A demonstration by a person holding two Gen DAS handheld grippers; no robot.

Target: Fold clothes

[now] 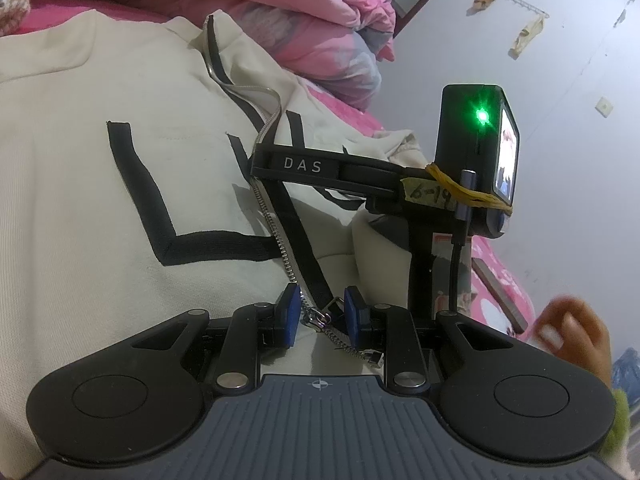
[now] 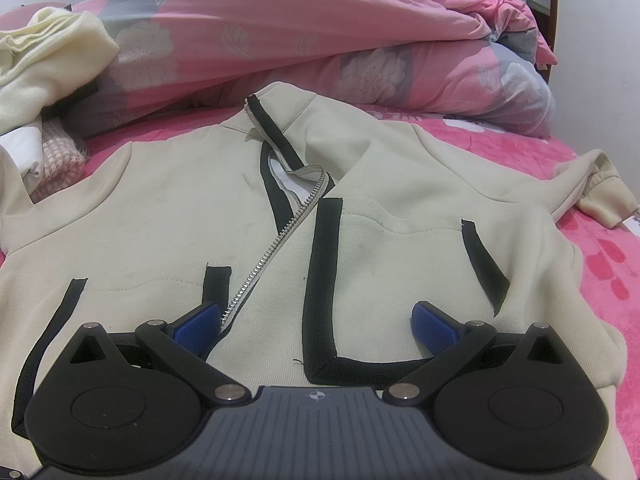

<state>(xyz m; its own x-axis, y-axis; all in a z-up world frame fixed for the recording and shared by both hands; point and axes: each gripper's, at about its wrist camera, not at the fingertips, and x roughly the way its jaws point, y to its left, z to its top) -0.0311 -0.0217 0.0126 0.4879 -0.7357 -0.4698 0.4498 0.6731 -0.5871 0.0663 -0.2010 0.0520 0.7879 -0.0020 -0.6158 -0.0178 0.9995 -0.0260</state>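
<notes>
A cream zip-up jacket [image 2: 160, 216] with black trim lies spread front-up on the bed, its zipper [image 2: 276, 240] undone at the top. My left gripper [image 1: 322, 316] sits at the jacket's hem. Its blue pads [image 1: 290, 316] stand a narrow gap apart and press on the metal zipper slider [image 1: 318, 316] and its pull tab. The zipper's bottom end [image 1: 374, 360] lies just under the right finger. My right gripper [image 2: 316, 328] hovers low over the jacket's black trim [image 2: 320, 272], wide open and holding nothing. From the left wrist it shows side-on as the right gripper [image 1: 260, 164].
A pink floral quilt [image 2: 320, 40] is heaped along the far side of the bed. A pale yellow garment [image 2: 44, 60] and checked cloth [image 2: 56, 156] lie at far left. One jacket sleeve [image 2: 600, 188] reaches toward the bed's right edge. A person's hand [image 1: 572, 328] grips the right tool.
</notes>
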